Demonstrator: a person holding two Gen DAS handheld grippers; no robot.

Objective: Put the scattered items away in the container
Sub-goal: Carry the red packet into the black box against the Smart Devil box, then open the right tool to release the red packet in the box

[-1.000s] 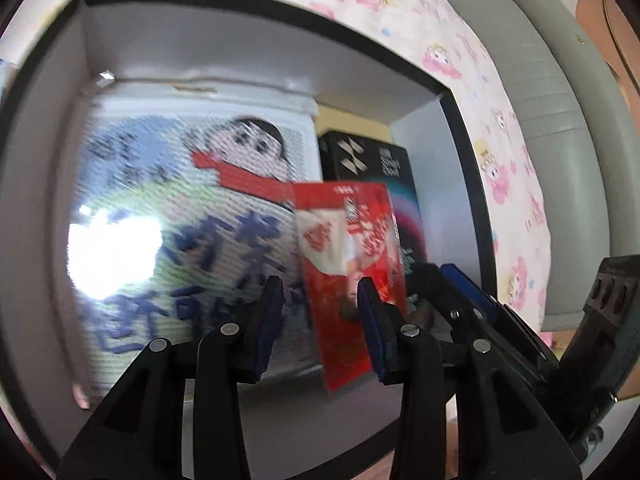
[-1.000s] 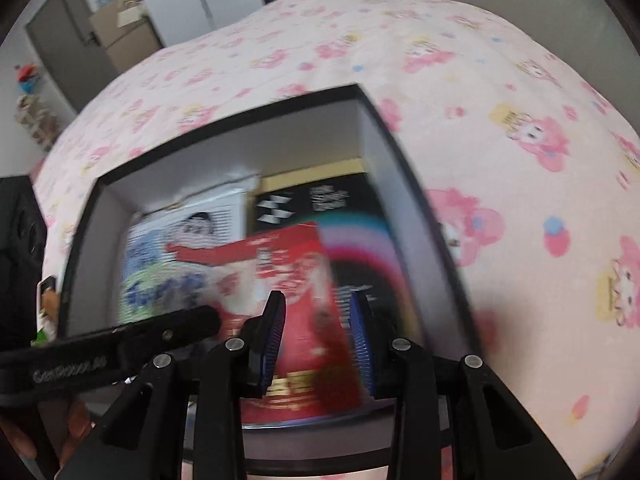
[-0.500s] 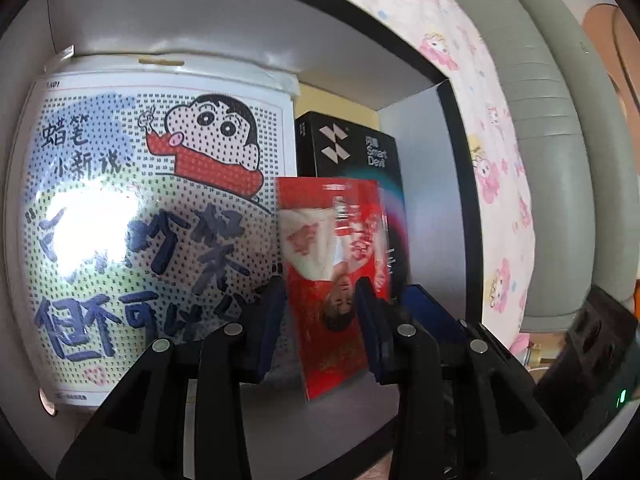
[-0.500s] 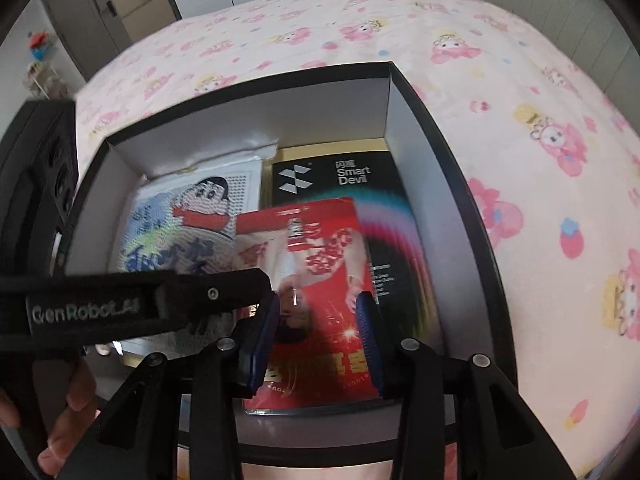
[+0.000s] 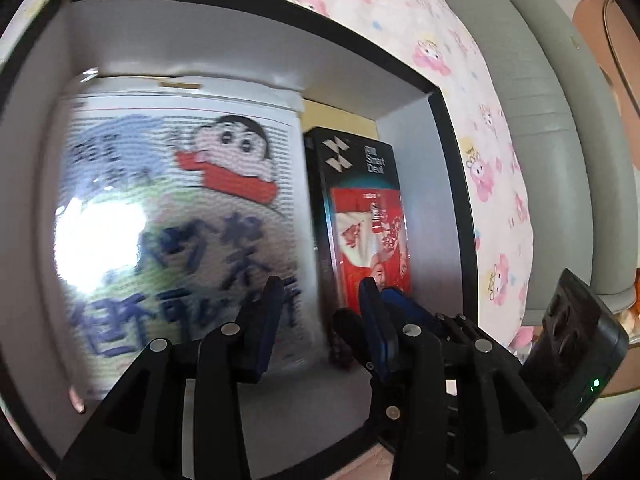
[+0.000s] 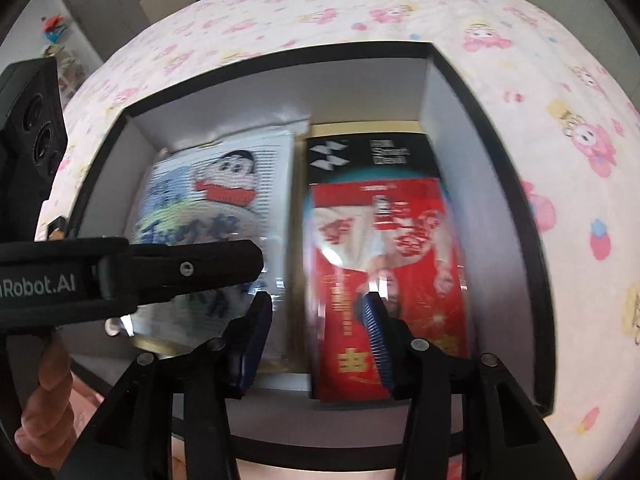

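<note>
Since the earlier frames the red packet [image 6: 386, 280] has been let go: it was pinched between the jaws of the right gripper [image 6: 316, 328], and it is now seen lying flat on the black Smart Devil box [image 6: 368, 154] in the right half of the container [image 6: 480, 92], ahead of and slightly right of the right gripper's fingertips. The right jaws have just been opening and are spread, with nothing pressed between the pads; only the packet's lower edge is overlapped by the right finger in that view. The left gripper [image 5: 316, 312] has been shifted sideways, so the packet is no longer framed between its fingers; its jaws have just been opening a little and are spread on nothing, held above the gap between the cartoon-print bag [image 5: 180, 216] and the black box. The bag is laid in the left half of the container, just beside the box. The container is set on a pink patterned bedsheet [image 6: 520, 40]. A hand [image 6: 44, 396] is seen at the left edge, under the left gripper.
</note>
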